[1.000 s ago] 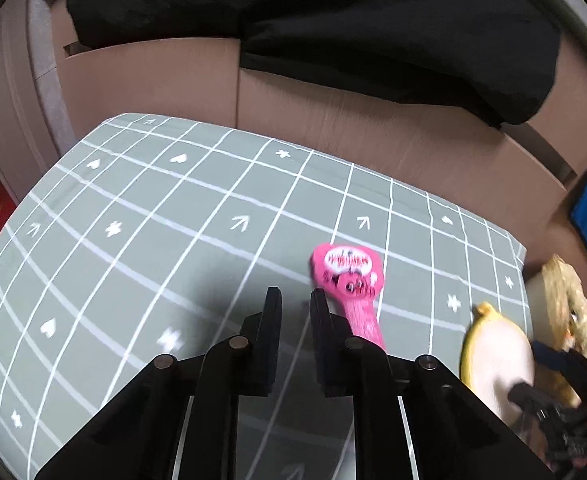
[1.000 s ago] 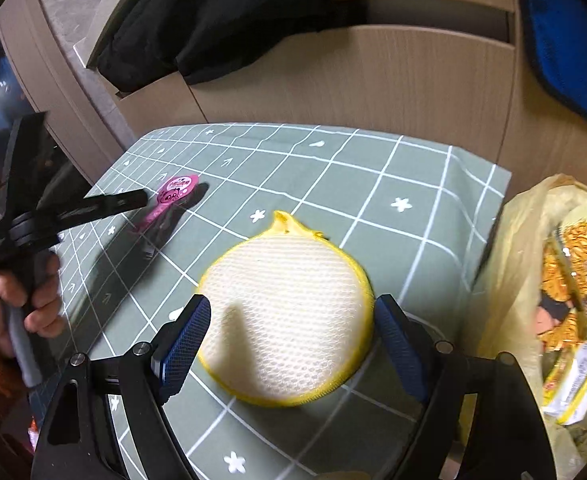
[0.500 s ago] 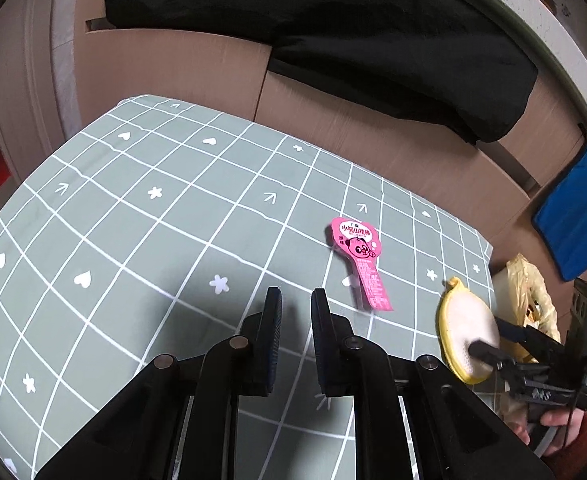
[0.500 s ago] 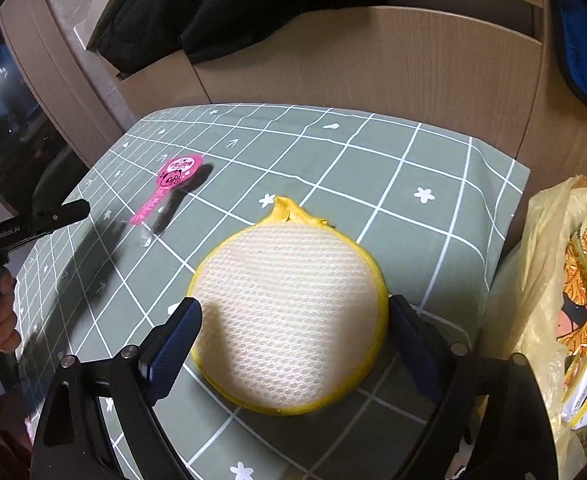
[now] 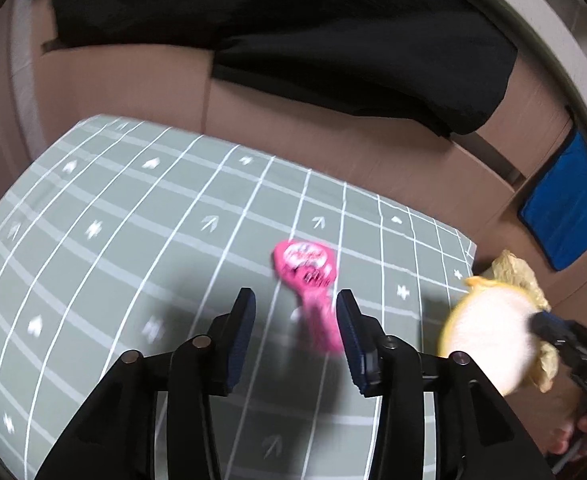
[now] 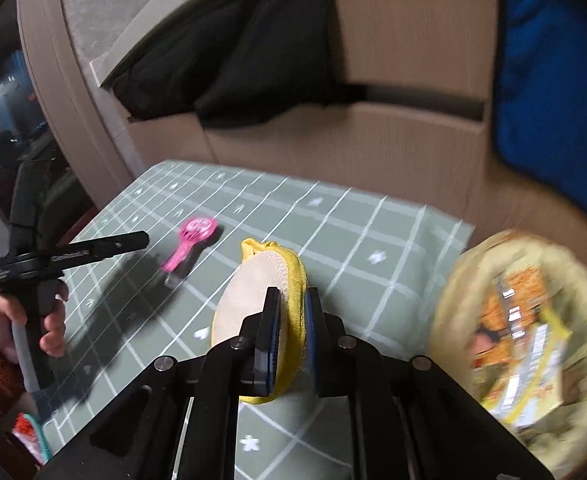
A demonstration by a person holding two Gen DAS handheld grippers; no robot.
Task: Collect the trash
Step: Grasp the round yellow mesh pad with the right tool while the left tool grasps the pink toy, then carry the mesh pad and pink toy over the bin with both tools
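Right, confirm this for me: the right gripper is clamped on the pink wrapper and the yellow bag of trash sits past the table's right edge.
Not quite. The right gripper is clamped on the round yellow sponge, as the right wrist view shows. The pink wrapper lies on the table. The yellow bag of trash does sit past the table's right edge.

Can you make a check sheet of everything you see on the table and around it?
Surface: green grid cloth.
Job's things: yellow pad lifted on edge; pink wrapper flat on cloth; trash bag beside table, wrappers inside.
Clutter: nothing seen.
Grippers: right hand-held gripper shut on pad; left hand-held gripper opening, the wrapper lies ahead, untouched.
Cables: nothing seen.
Surroundings: black cloth, blue cloth, brown boxes.
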